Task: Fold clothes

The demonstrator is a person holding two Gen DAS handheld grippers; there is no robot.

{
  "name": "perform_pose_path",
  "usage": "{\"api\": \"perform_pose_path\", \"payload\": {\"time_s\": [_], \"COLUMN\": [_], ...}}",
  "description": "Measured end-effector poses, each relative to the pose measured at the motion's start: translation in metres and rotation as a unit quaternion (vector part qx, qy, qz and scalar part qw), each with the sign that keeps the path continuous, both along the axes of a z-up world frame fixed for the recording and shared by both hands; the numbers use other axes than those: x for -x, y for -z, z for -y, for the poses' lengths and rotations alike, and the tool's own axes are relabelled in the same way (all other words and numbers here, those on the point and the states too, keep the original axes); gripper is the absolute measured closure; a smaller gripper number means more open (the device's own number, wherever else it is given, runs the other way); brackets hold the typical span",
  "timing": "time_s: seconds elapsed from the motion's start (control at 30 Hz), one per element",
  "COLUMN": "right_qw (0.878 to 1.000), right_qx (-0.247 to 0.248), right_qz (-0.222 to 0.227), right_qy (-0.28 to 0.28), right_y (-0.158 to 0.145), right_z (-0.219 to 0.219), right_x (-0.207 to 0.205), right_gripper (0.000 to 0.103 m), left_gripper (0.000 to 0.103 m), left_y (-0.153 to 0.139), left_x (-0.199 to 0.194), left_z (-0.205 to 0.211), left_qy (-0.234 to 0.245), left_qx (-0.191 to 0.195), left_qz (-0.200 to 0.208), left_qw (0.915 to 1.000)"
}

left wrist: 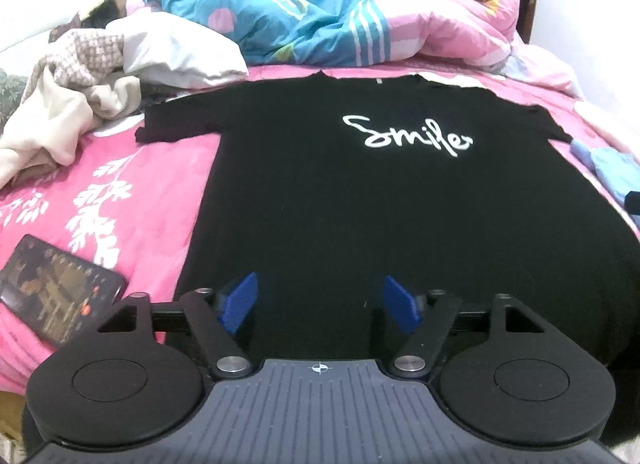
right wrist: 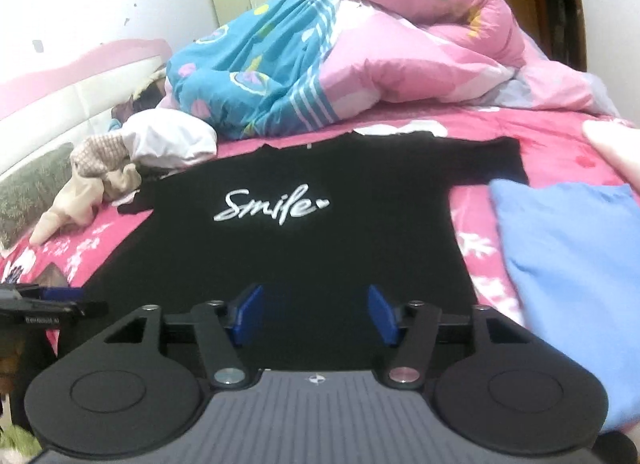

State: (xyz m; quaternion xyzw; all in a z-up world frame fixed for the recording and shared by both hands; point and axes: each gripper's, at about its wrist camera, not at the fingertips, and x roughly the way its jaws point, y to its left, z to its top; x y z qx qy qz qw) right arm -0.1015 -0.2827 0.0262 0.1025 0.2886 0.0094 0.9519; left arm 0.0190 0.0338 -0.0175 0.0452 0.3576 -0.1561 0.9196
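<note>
1. A bed with a pink flowered sheet [left wrist: 168,168] fills both views, and a heaped blue and pink quilt [right wrist: 320,76] lies at its far end.
2. A black T-shirt [left wrist: 360,204] with the white word "Smile" lies spread flat on the sheet, front up, collar toward the quilt.
3. The left gripper [left wrist: 320,304] hangs over the shirt's near hem. Its blue fingers [left wrist: 240,302] are spread wide, with only flat black cloth showing in the gap and nothing pinched.
4. The right gripper [right wrist: 316,314] also sits over the shirt's lower part, its blue fingers [right wrist: 246,314] likewise spread apart and gripping nothing.
5. Left of the left gripper's fingers, a phone [left wrist: 56,288] rests on the sheet with its screen lit.
6. Right of the right gripper's fingers lies a light blue garment [right wrist: 568,264], just beside the shirt's edge.
7. Far ahead and to the left, crumpled beige clothes [left wrist: 52,120] and a white pillow [left wrist: 176,48] sit near the headboard.
</note>
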Motion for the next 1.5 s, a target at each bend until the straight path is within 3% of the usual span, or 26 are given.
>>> {"api": "perform_pose_path", "payload": {"time_s": [0.2, 0.3, 0.43, 0.73, 1.23, 1.5], "right_qw": [0.999, 0.999, 0.999, 0.999, 0.992, 0.991], "right_qx": [0.027, 0.039, 0.028, 0.017, 0.119, 0.12], "right_qz": [-0.018, -0.021, -0.015, -0.042, -0.042, -0.052], "right_qy": [0.002, -0.005, -0.011, 0.006, 0.028, 0.025], "right_y": [0.002, 0.001, -0.004, -0.003, -0.002, -0.005], "right_z": [-0.02, -0.029, -0.038, -0.055, -0.08, -0.08], "right_x": [-0.028, -0.037, -0.048, -0.066, -0.066, -0.071], "right_gripper": [0.031, 0.02, 0.004, 0.001, 0.0, 0.0], "left_gripper": [0.004, 0.0, 0.0, 0.0, 0.0, 0.0], "left_y": [0.001, -0.002, -0.002, 0.001, 0.007, 0.005], "left_x": [-0.014, -0.017, -0.021, -0.019, -0.026, -0.028], "left_z": [0.005, 0.005, 0.003, 0.001, -0.001, -0.005], "left_qy": [-0.02, -0.024, -0.033, -0.045, -0.115, -0.121], "left_qx": [0.006, 0.008, 0.016, 0.0, -0.041, -0.04], "left_qz": [0.001, 0.016, 0.007, -0.005, -0.038, -0.031], "left_qw": [0.9998, 0.9995, 0.9993, 0.999, 0.9918, 0.9913]}}
